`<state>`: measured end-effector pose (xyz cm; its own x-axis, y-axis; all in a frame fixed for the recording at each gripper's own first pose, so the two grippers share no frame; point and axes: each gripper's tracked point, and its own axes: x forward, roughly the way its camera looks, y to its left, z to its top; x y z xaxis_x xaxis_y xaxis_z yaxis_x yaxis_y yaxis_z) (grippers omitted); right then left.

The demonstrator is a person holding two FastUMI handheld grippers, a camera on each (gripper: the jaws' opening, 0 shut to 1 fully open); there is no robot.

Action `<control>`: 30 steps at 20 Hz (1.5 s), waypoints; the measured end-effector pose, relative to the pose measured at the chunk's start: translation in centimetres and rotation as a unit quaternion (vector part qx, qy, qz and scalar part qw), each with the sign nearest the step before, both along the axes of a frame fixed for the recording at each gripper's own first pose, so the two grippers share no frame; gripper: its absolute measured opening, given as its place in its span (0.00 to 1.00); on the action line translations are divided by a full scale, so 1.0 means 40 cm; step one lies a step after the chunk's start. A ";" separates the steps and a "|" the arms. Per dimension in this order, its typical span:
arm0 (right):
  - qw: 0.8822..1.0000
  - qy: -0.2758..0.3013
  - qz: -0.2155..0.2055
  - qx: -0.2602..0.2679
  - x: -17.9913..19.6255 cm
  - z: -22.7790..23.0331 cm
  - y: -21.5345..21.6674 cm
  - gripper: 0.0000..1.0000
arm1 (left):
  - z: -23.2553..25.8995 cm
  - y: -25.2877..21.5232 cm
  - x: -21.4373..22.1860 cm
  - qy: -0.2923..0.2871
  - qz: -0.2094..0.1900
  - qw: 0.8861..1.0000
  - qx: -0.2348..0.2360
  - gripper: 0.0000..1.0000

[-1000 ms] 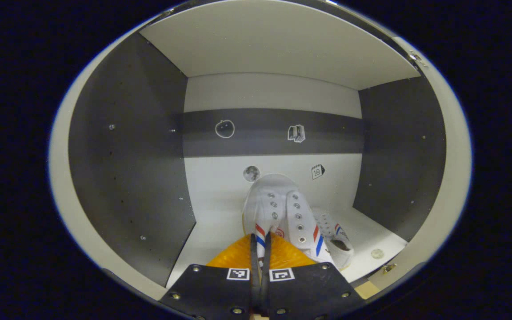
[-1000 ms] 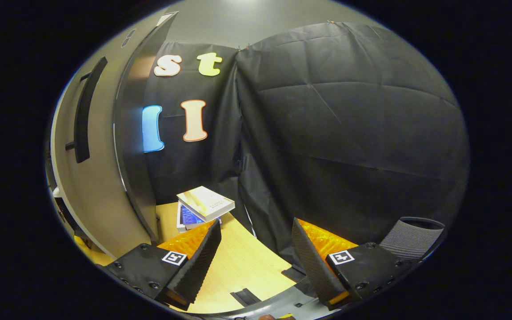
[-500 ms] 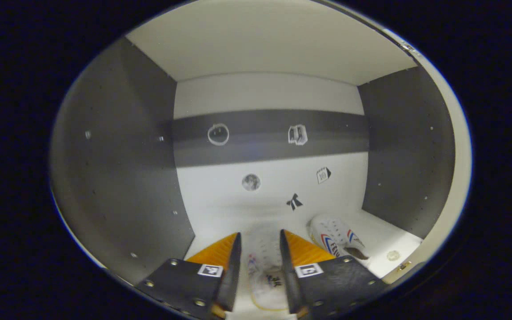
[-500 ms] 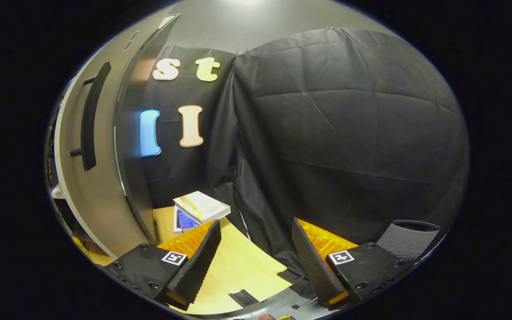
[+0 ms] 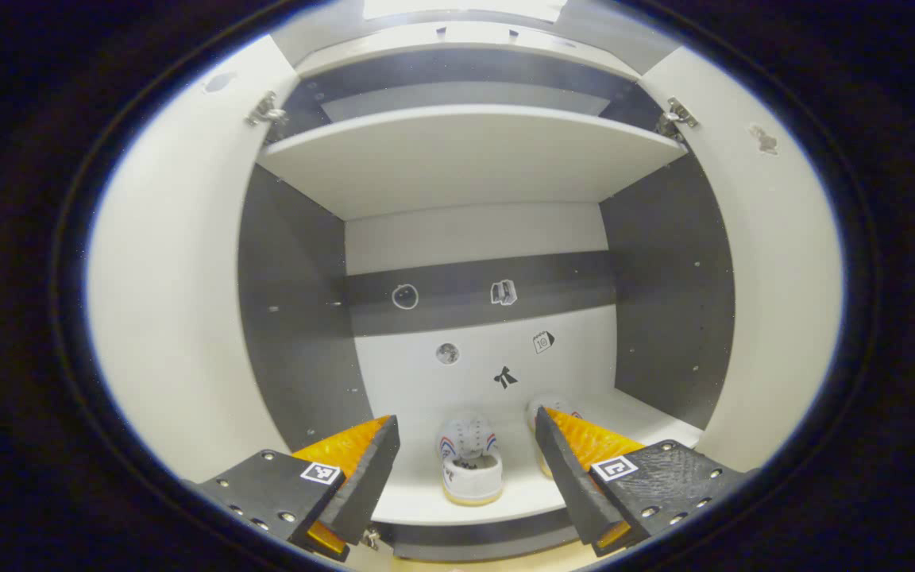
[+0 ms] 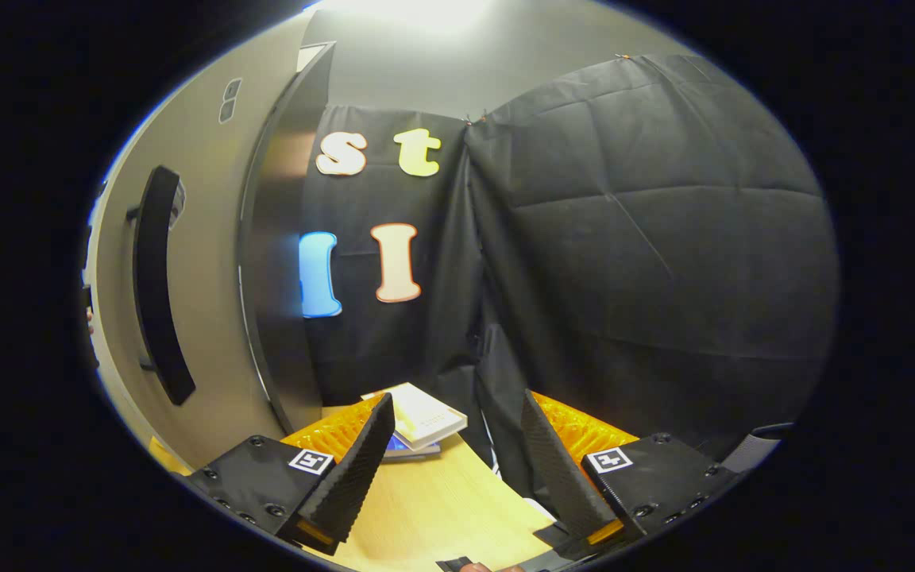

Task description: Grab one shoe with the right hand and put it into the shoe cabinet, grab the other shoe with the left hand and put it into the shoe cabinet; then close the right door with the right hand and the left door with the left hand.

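Observation:
In the left gripper view, the shoe cabinet (image 5: 465,159) stands open, with both doors swung out. A white shoe (image 5: 469,467) with red and blue stripes rests on the bottom shelf, heel toward me. The second white shoe (image 5: 541,411) lies to its right, mostly hidden behind a finger. My left gripper (image 5: 469,477) is open, drawn back in front of the cabinet, holding nothing. In the right gripper view, my right gripper (image 6: 453,469) is open and empty, beside the outer face of an open cabinet door (image 6: 195,318) with its dark handle (image 6: 157,286).
A white shelf (image 5: 465,155) spans the cabinet above the shoes. The open doors (image 5: 164,302) flank the opening on both sides. In the right gripper view, books (image 6: 424,417) lie on a wooden table (image 6: 434,516) against the black cloth wall.
My left gripper let go of the shoe, opened, and pulled back out of the cabinet; the shoe now sits on the bottom shelf. The right gripper shifted slightly, still open.

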<state>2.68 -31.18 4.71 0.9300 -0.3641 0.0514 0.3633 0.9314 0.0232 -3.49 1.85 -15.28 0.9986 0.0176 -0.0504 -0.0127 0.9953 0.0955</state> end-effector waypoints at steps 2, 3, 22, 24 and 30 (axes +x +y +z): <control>0.999 -0.009 0.038 -0.007 0.030 0.036 0.015 1.00 | 0.012 -0.010 -0.104 -0.017 0.019 1.000 -0.001 1.00; 0.998 -0.012 0.059 -0.010 0.043 0.052 0.026 0.97 | 0.012 -0.013 -0.153 -0.022 0.029 0.999 0.005 1.00; 0.976 0.016 0.216 -0.035 0.077 0.102 0.254 0.95 | -0.188 0.038 -0.567 0.056 0.141 0.988 -0.035 1.00; 0.977 0.016 0.206 -0.045 0.068 0.106 0.267 0.93 | -0.198 0.059 -0.580 0.063 0.142 0.987 -0.035 1.00; 0.978 0.026 0.201 -0.046 0.055 0.098 0.356 0.93 | -0.209 0.112 -0.642 0.066 0.139 0.986 -0.055 1.00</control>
